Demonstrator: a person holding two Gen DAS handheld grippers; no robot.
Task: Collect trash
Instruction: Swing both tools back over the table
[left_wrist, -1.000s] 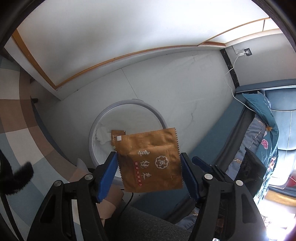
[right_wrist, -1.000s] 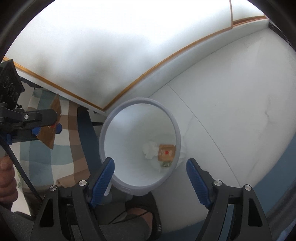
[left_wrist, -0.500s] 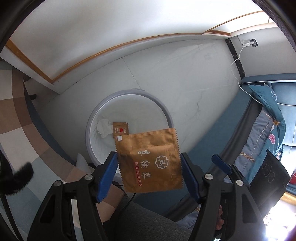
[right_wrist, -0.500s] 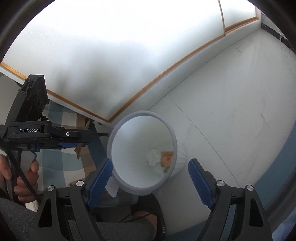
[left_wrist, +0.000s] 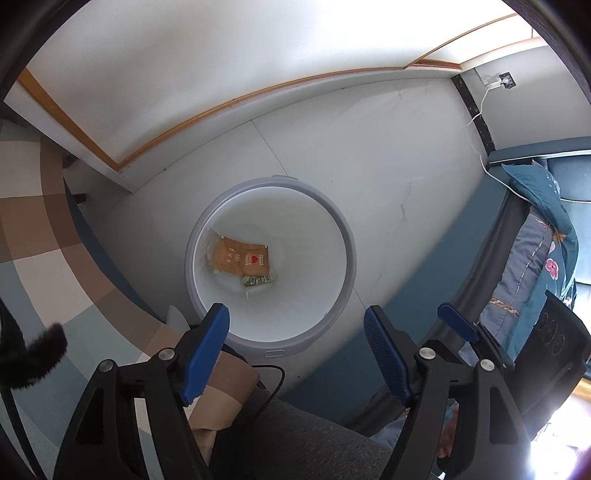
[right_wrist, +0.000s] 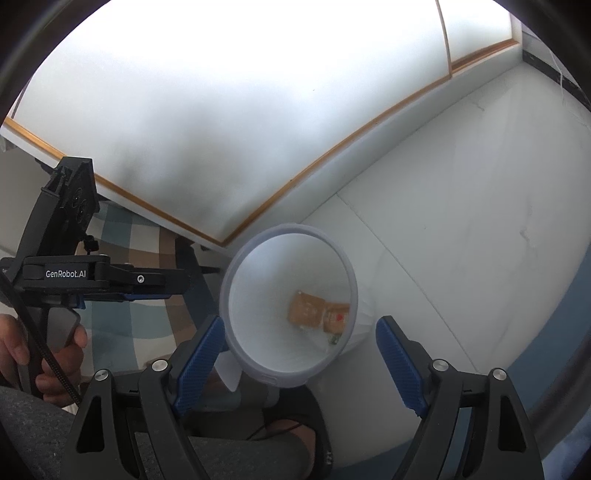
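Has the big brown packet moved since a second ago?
Yes. It has left the left gripper, whose jaws are opening, and lies at the bottom of the white bin as brown packet.

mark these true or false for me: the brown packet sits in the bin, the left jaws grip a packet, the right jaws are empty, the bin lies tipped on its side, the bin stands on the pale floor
1. The brown packet lies inside the bin. True.
2. The left gripper has a packet in its jaws. False: nothing is between them, and they are opening.
3. The right gripper has empty jaws. True.
4. The bin lies tipped on its side. False: it stands upright, mouth up.
5. The bin stands on the pale floor. True.
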